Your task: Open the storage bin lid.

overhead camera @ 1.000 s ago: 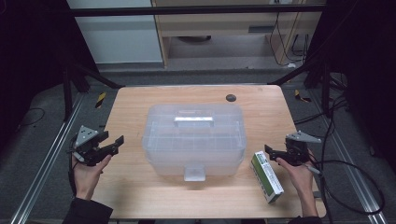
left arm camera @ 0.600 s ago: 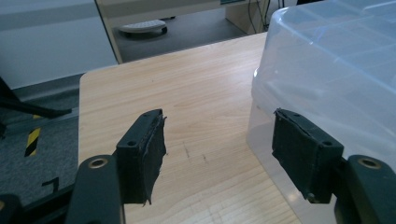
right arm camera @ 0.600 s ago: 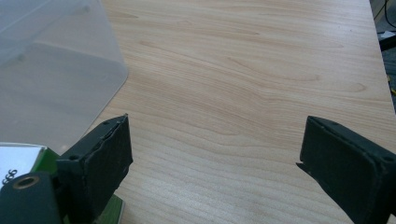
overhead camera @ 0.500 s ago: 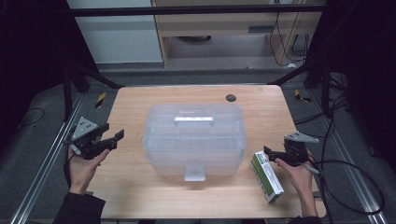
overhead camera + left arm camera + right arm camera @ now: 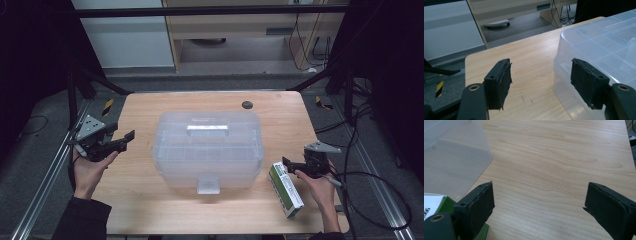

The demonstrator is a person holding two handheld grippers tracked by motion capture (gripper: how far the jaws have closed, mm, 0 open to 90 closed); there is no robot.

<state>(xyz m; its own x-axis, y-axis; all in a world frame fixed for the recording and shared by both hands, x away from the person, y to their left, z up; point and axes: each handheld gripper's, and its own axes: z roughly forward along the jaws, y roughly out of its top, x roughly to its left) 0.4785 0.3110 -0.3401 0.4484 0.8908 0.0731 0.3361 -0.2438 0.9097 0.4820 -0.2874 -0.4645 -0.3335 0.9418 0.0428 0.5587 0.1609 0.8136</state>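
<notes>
A clear plastic storage box (image 5: 207, 147) with a lid and a front latch (image 5: 207, 186) stands in the middle of the wooden table (image 5: 150, 210). A green and white carton (image 5: 285, 188) lies flat right of the box. My left gripper (image 5: 127, 138) hovers at the table's left edge, open and empty, its jaws pointing toward the box (image 5: 604, 50). My right gripper (image 5: 286, 162) is open just above the carton's far end. The carton's corner (image 5: 434, 203) shows beside the left jaw, and the box wall (image 5: 451, 157) lies ahead.
A small dark round thing (image 5: 246, 104) sits on the table near the back edge. Black frame poles and cables surround the table. A cable trails from my right gripper off the right edge.
My left gripper has risen and shifted slightly away from the table's front, toward the box's left side. The right gripper has barely moved.
</notes>
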